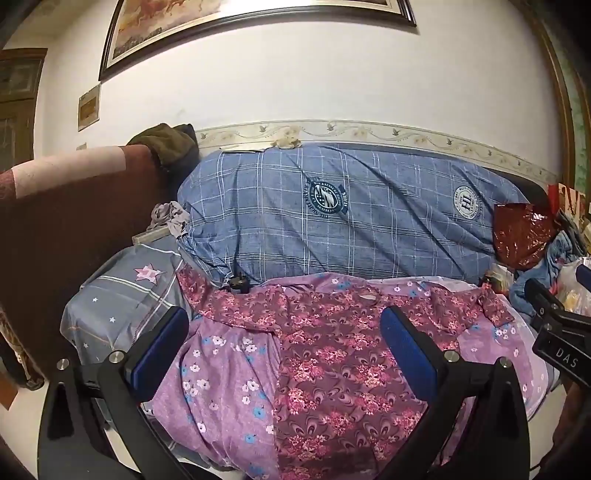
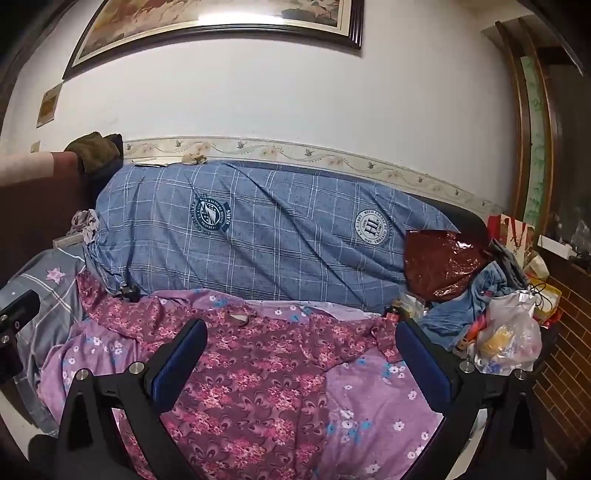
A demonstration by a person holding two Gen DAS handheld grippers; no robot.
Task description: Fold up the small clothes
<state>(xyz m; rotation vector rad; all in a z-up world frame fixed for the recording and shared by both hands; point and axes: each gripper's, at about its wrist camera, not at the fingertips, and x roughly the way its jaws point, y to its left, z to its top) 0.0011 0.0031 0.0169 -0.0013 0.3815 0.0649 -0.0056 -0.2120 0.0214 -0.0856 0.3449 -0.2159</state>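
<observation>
Bedroom-type scene: white wall with a framed picture (image 1: 258,29) at frame top, a bed covered by a lilac flowered sheet (image 1: 218,387) across the lower half. The maroon floral garment (image 1: 332,354) lies spread flat on that sheet, lower centre in both views, unfolded, neck opening toward the wall, long axis running left-right across the frame at the sleeve line. Left hand-held gripper (image 1: 284,358) hangs above the garment's left-centre part, jaws fully apart, nothing between them. Right hand-held gripper (image 2: 301,363) hangs over its right-centre part, likewise released and empty. Garment sits straight ahead and below both; neither is clearly nearer, each has its own sleeve side. Behind it, a blue checked quilt (image 1: 351,221) mid-frame; grey star pillow (image 1: 122,295) at left; plastic bags (image 2: 509,332) at right.
</observation>
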